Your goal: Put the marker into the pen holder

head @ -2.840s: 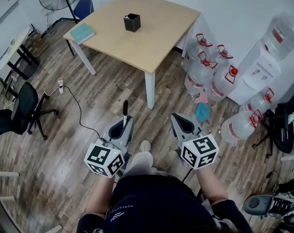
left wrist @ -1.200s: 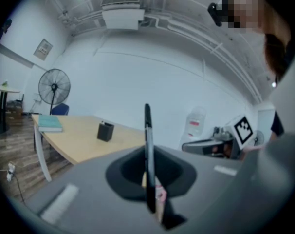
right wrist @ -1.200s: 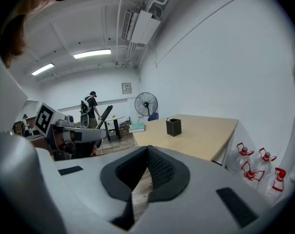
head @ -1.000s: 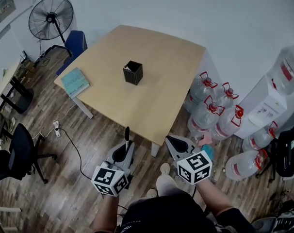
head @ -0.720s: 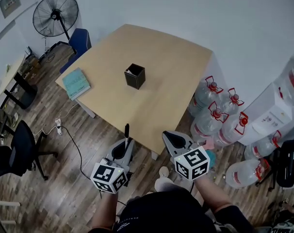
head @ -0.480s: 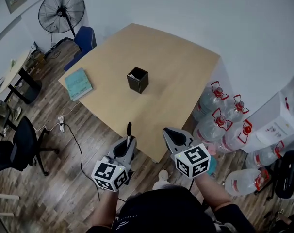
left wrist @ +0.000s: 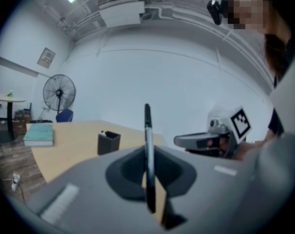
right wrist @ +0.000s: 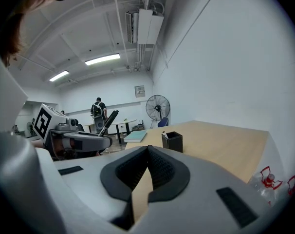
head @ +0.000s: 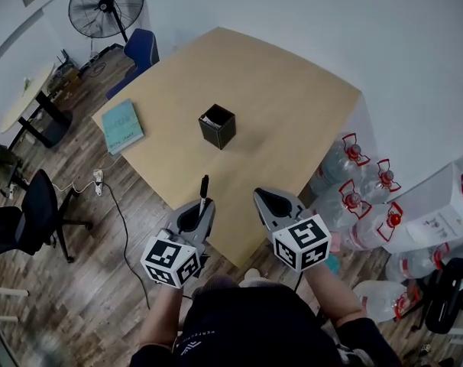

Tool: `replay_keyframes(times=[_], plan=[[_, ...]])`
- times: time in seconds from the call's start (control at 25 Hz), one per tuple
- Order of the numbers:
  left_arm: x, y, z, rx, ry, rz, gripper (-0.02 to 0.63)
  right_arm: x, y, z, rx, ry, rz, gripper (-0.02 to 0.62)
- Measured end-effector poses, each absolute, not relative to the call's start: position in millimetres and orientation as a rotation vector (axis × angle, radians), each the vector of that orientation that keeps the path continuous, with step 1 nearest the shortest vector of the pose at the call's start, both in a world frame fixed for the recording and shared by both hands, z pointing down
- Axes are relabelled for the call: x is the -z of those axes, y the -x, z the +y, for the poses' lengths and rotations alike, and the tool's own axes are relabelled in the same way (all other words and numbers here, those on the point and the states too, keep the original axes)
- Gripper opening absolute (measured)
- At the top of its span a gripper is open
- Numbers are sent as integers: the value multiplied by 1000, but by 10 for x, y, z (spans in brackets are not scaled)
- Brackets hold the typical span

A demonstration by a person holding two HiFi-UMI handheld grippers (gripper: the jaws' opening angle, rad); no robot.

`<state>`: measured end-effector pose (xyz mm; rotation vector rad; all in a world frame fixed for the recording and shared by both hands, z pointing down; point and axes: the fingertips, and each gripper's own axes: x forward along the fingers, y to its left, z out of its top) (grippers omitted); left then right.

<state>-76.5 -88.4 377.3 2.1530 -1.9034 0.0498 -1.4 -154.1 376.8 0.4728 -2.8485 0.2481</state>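
A black marker stands upright in my left gripper, which is shut on it; in the left gripper view the marker rises between the jaws. The black square pen holder stands near the middle of the wooden table, well ahead of both grippers and a little left of the marker in the left gripper view. My right gripper hovers beside the left at the table's near edge, shut on nothing. From the right gripper view the pen holder is ahead.
A teal book lies at the table's left corner. A fan and a blue chair stand beyond it, a black office chair at the left. Several water jugs crowd the floor at the right.
The person has walked up to the table, so the table and pen holder are now closer. Both grippers now reach the table's near edge. The marker stays held in the left gripper.
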Motion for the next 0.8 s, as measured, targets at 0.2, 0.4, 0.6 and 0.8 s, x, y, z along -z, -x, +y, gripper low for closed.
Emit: replay_keyframes(times=[0.2, 0.4, 0.6, 0.8], plan=[[-3784, 889, -1100, -84, -2153, -1902, 21, -3834, 132, -1707, -271, -458, -2840, 0], [-3840, 1185, -1328, -137, -2161, -1857, 21, -3888, 373, -1891, -282, -492, -2823, 0], [-3925, 1568, -1665, -233, -2190, -1770, 23, -3931, 651, -2195, -316, -587, -2799, 0], [-3992, 2037, -1966, -303, -2217, -1700, 23, -4023, 993, -2438, -358, -668, -2759, 0]])
